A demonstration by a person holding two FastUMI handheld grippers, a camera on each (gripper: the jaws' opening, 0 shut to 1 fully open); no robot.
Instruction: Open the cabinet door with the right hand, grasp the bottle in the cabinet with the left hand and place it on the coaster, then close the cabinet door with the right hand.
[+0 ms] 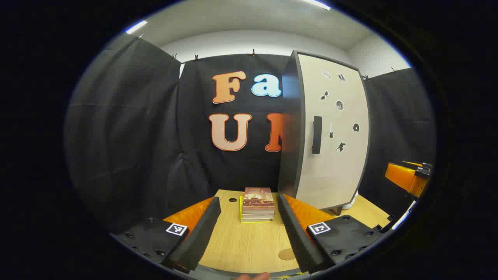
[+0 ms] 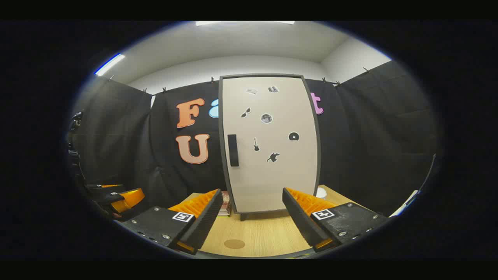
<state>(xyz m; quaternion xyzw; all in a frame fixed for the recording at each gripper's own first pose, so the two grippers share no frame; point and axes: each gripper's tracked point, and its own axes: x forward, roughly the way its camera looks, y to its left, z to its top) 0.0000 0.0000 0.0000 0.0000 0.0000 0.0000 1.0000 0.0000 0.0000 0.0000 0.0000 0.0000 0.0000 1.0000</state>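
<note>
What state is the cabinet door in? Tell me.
Shut. The cabinet door sits flush in its dark frame, the handle untouched, no interior showing; the right tool hangs open before it.

Cabinet (image 2: 268, 144) upright at table's (image 2: 264, 233) back, books (image 1: 257, 205) left of it, coaster (image 2: 234, 244) in front.

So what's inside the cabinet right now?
Cannot tell: the cabinet door is shut and covers the interior, so no bottle shows. Visible are its handle, stickers on the door, and the coaster on the table in front.
</note>
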